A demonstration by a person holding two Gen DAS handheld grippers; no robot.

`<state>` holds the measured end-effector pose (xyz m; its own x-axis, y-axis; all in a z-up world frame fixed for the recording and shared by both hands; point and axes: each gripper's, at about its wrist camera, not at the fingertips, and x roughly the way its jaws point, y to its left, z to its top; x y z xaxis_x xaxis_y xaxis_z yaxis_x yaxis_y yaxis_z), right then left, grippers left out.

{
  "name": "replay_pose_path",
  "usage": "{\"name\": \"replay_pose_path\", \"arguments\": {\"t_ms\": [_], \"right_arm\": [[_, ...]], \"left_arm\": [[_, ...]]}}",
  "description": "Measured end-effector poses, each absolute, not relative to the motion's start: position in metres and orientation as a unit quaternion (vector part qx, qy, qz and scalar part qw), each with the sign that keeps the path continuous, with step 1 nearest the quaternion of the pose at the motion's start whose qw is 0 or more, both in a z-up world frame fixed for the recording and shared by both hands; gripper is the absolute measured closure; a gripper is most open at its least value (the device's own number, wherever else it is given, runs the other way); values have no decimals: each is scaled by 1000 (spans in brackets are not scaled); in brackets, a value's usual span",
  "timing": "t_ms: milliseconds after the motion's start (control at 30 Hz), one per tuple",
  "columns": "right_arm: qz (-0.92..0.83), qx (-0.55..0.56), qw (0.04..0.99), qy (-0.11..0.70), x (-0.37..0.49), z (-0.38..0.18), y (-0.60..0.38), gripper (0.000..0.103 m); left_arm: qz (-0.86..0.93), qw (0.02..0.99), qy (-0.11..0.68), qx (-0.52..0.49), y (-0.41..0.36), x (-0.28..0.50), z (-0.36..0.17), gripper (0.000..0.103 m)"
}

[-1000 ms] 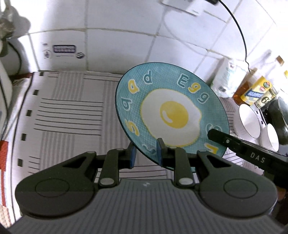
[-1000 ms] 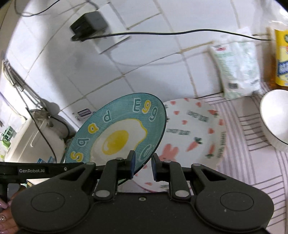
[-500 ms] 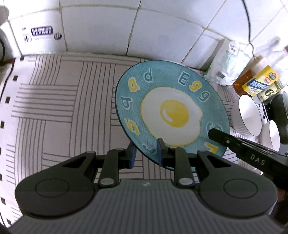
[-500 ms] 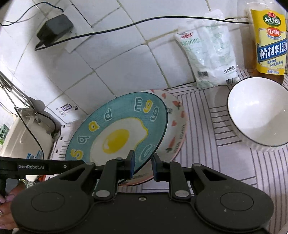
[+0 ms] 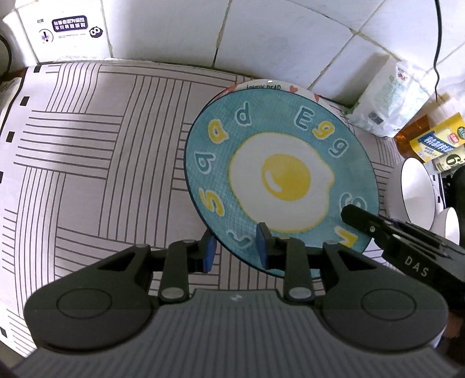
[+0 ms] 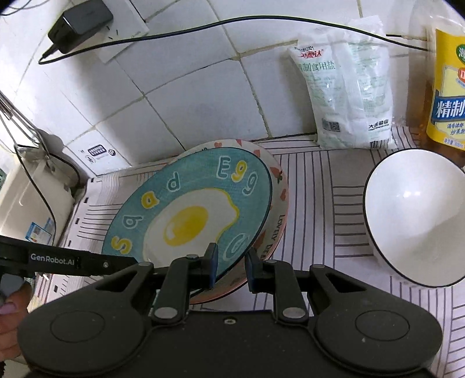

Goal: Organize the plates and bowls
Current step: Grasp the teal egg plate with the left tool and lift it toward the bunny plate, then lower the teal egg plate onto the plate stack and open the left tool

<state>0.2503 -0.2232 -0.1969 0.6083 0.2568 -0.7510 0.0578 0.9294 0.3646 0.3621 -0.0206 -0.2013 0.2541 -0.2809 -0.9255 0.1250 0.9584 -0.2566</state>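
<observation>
The blue egg plate (image 5: pixel 280 177) is gripped at its near rim by both tools. The left gripper (image 5: pixel 234 252) is clamped on the rim, with 1 blue pad beneath the plate and 1 on its printed face. The right gripper (image 6: pixel 231 267) is likewise closed on the rim at the plate's right-hand side, 1 pad on top and 1 below. In the left wrist view the right gripper's black body is seen reaching in from the right onto the plate's edge.

The egg plate is held tilted, just ahead of both sets of fingers, directly over a pink-patterned plate (image 6: pixel 277 203) that lies on the striped mat (image 5: pixel 101 162). Only a crescent of the lower plate is seen beyond the blue rim; whether the 2 plates touch cannot be told.

To the right of the right gripper, a white bowl (image 6: pixel 412 215) with a dark rim is set on the mat, well apart from the plates. Farther ahead, against the tiled wall (image 6: pixel 186 96), a salt bag (image 6: pixel 348 93) is propped upright, and a yellow-labelled bottle (image 6: pixel 447 96) is stood just beside it. A black cable (image 6: pixel 203 27) is strung across the wall above.
</observation>
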Motion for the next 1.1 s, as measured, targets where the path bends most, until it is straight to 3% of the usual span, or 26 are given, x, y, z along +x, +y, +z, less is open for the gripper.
{"name": "replay_pose_path", "arguments": {"t_ms": [333,600,933,1100], "right_arm": [[-7,123,865,487,265,-181,-199,77],[-58,66,853,515,270,-186,-179,67],[-48,109,880,460,250,-196,-197,68],[-72,118,890,435,220,-172,-195,67]], "left_arm": [[-126,778,613,-59,-28,368,-206,71],[-125,757,638,-58,-36,375,-214,71],[-150,772,618,-27,-42,358,-204,73],[-154,782,603,-24,-30,342,-189,74]]}}
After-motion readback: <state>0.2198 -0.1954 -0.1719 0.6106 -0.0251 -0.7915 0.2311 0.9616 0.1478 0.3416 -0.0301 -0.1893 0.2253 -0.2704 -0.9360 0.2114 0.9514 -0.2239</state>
